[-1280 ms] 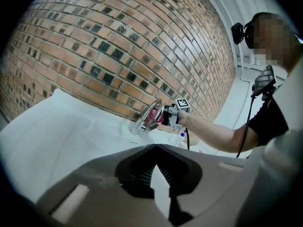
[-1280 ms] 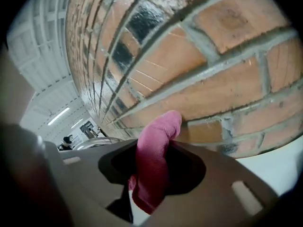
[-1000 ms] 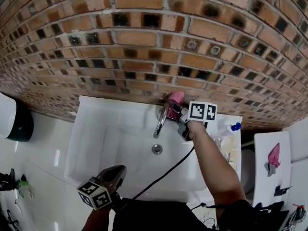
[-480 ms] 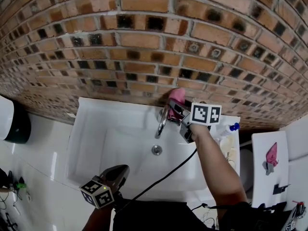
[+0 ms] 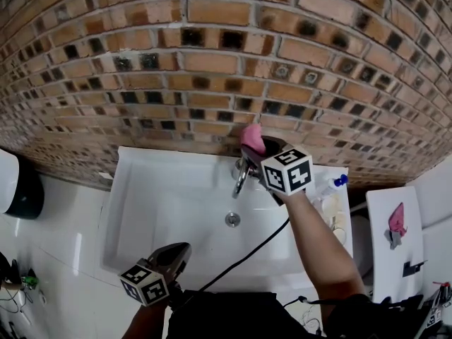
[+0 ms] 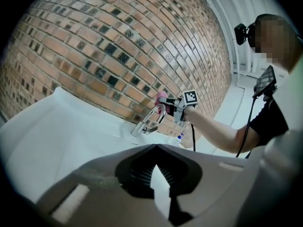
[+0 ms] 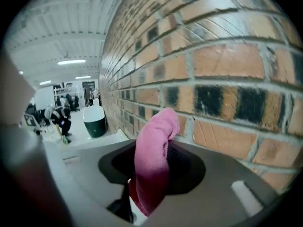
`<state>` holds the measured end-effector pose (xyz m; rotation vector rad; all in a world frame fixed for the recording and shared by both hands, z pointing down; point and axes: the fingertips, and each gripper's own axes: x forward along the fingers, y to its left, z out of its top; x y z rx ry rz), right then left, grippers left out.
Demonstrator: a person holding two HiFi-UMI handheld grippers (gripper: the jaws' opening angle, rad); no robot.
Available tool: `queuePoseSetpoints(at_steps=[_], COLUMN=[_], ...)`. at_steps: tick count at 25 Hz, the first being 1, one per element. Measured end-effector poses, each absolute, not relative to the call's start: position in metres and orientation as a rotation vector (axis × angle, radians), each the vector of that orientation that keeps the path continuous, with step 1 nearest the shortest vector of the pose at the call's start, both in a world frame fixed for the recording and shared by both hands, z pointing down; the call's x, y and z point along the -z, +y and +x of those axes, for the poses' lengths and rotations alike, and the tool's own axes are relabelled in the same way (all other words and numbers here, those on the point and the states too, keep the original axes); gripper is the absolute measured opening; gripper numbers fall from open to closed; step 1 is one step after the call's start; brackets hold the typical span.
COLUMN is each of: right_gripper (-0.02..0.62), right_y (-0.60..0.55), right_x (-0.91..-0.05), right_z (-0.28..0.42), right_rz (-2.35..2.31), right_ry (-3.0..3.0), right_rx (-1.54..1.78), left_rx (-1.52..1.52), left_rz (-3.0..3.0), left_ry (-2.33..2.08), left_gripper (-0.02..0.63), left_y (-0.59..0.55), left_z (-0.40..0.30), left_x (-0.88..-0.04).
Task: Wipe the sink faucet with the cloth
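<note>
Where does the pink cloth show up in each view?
Head view: cloth top centre, just above the faucet.
Left gripper view: small, mid-frame, over the faucet's arch.
Right gripper view: centre, clamped in the right hand-held gripper.
Shared landmark: the brick wall behind it.

Brick wall [image 5: 212,55], dark green bin [image 5: 32,193] at left, blue-capped bottle [image 5: 333,184]
</note>
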<state>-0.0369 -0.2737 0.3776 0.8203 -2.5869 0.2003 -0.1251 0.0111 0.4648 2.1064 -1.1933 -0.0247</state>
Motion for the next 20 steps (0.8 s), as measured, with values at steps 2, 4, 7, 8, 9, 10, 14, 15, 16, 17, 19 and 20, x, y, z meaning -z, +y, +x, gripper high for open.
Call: queuePoseSetpoints(at_steps=[2,4,7,8,9,10,14,15,16,17,19,20], right_gripper=[0.15,0.151,0.15,0.15,0.151,0.151,0.15,0.15,0.15,0.15,0.15,0.15], right_y=[-0.264,-0.255,-0.241,-0.237,-0.233,-0.229,-0.215,-0.211,-0.207,-0.204,-0.198,-0.195], right_x=[-0.373,-0.371,-0.368,-0.367,-0.366,-0.366,-0.367,-0.367,-0.368,-0.368,-0.37,-0.37], right_z=[-0.044,-0.048,-0.051,-0.051,-0.051,-0.051,-0.053,-0.053,-0.054,-0.054,-0.053,-0.054], right_rz=[0.81,0.812,0.828,0.835,0.843,0.851,0.876,0.881,0.888,0.895,0.911,0.917], right_ry=[-2.533,-2.48,-2.434,-2.426,-2.419,-2.411,-2.351,-2.334,-2.322,-2.313,-2.3,-2.294], right_rx=[-0.004,0.169,0.338,0.378,0.415,0.451,0.63,0.67,0.699,0.719,0.74,0.747], left_rx=[0.021,0.018,0.011,0.007,0.003,-0.002,-0.022,-0.026,-0.031,-0.036,-0.045,-0.047], left_rz=[2.12,2.134,2.153,2.158,2.162,2.166,2.184,2.189,2.192,2.194,2.197,2.198], left_ry=[-1.186,-1.18,-1.167,-1.16,-1.153,-1.147,-1.118,-1.111,-1.106,-1.101,-1.097,-1.097], left_gripper=[0.006,0.006,0.006,0.006,0.006,0.006,0.006,0.006,0.006,0.006,0.006,0.006], left_y=[0.014,0.017,0.022,0.023,0.025,0.027,0.033,0.035,0.037,0.039,0.043,0.044], left_z=[-0.129,-0.132,-0.135,-0.135,-0.135,-0.135,-0.134,-0.133,-0.134,-0.134,-0.137,-0.138], left_x=[-0.463,-0.46,-0.458,-0.458,-0.458,-0.458,-0.457,-0.456,-0.456,-0.456,-0.457,-0.457])
